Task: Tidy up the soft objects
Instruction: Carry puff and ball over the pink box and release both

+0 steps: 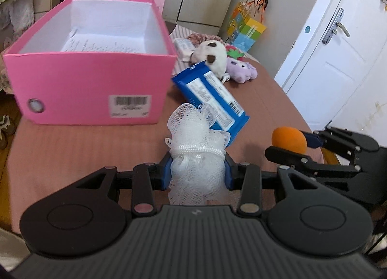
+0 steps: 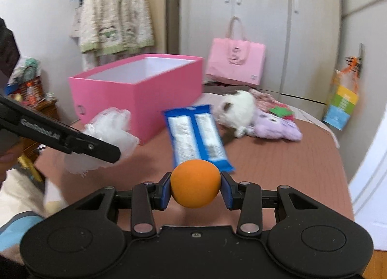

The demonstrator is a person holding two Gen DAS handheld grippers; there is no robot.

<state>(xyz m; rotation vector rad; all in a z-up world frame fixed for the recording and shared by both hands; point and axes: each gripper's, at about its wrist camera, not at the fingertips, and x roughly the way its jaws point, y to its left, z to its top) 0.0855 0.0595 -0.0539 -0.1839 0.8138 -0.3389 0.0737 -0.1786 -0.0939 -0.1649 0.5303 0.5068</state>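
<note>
Left gripper (image 1: 197, 170) clamped on white mesh sponge (image 1: 197, 143), right gripper (image 2: 195, 188) on orange ball (image 2: 195, 183), both above the surface's near edge. Best carried over pink box (image 1: 92, 90) rim, released low inside.

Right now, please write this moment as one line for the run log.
left gripper: shut on white mesh sponge | right gripper: shut on orange ball | pink box: open, only paper inside | blue packet: on table
</note>
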